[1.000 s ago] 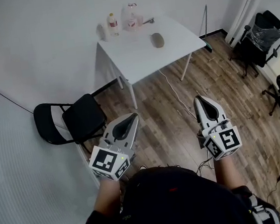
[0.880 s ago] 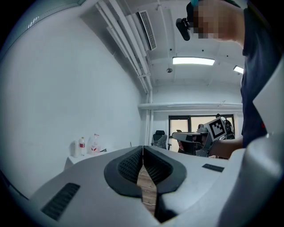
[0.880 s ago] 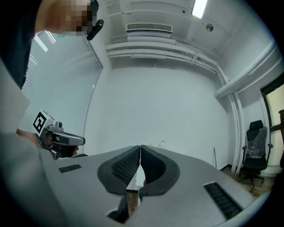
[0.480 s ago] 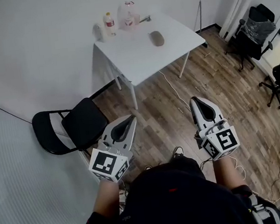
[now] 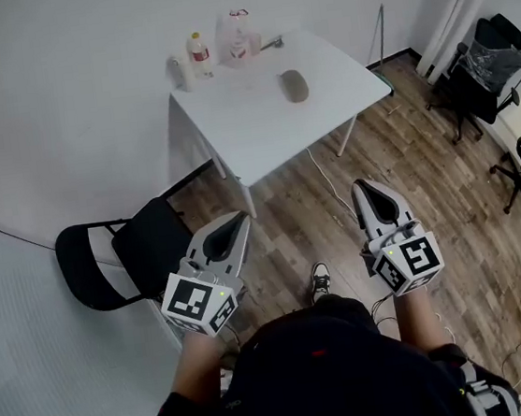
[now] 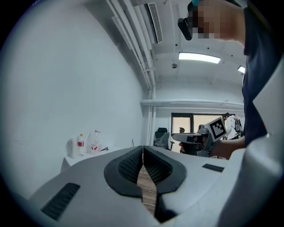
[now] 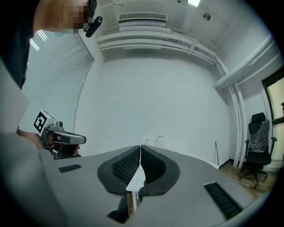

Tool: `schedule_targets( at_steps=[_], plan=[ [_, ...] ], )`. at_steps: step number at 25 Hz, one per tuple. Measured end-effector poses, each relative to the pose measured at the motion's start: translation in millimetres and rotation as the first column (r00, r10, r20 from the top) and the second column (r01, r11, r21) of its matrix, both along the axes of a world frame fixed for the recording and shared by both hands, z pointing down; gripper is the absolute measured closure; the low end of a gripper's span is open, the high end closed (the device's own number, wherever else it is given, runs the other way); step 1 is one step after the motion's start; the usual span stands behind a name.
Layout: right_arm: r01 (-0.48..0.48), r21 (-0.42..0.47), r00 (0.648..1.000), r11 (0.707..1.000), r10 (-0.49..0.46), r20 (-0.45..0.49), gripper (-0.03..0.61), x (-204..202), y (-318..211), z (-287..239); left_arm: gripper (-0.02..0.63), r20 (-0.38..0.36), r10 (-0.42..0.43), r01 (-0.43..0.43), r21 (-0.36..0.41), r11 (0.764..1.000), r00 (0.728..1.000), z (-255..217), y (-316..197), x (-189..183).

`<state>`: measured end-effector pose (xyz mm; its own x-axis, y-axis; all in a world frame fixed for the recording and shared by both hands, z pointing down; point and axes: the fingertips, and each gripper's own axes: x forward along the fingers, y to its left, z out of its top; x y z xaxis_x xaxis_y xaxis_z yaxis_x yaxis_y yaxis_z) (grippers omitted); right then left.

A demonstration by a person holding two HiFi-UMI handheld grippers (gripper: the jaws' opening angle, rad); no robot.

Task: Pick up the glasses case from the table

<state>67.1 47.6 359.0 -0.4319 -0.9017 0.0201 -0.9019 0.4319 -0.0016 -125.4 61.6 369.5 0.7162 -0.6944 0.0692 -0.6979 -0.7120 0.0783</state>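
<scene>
A grey oval glasses case (image 5: 294,85) lies on the white table (image 5: 259,118) across the room, right of the table's middle. My left gripper (image 5: 239,218) and right gripper (image 5: 365,186) are held side by side over the wood floor, well short of the table. Both point level toward it. Each one's jaws are shut with nothing between them; the left gripper view and the right gripper view show the tips meeting. The case is hidden behind the jaws in both gripper views.
Bottles (image 5: 194,54) and a clear jug (image 5: 237,36) stand at the table's far edge by the wall. A black folding chair (image 5: 138,250) is to my left. Black office chairs (image 5: 486,62) stand at the right. A white cable (image 5: 333,184) runs over the floor.
Both grippers and I have moved forward toward the table. The table sits nearer and lower in the head view, and my shoe now shows on the floor.
</scene>
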Motion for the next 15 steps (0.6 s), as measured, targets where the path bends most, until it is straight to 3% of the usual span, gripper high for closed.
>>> schedule_targets(
  at_steps=[15],
  plan=[
    [0.07, -0.05, 0.997, 0.996, -0.069, 0.024, 0.557, 138, -172, 9, 0.591, 0.028, -0.115, 0.115, 0.004, 0.993, 0.993, -12, -149, 128]
  ],
)
